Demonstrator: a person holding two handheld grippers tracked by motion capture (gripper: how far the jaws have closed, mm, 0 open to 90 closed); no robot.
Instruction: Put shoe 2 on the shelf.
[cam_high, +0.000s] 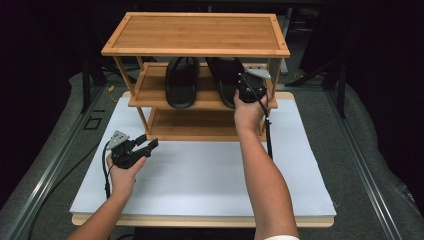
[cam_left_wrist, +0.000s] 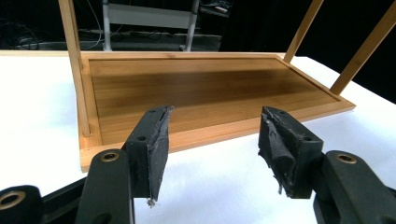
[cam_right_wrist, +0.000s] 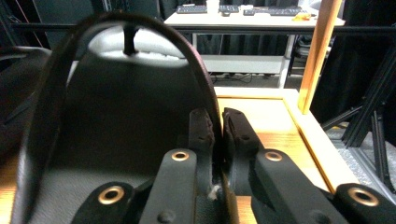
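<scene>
Right gripper (cam_right_wrist: 217, 128) pinches the edge of the right sandal (cam_high: 227, 80) on the rack's (cam_high: 195, 32) middle shelf beside its mate (cam_high: 181, 82), seemingly placing it; next comes letting go. Left gripper (cam_high: 145, 145) waits open over the table (cam_high: 200, 175)

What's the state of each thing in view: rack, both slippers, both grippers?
Bamboo rack: upright on the white board, top shelf bare.
Left slipper: flat on the middle shelf, untouched.
Right slipper: on the middle shelf, strap pinched.
Right gripper: shut on right slipper's strap.
Left gripper: open, holding nothing.
</scene>
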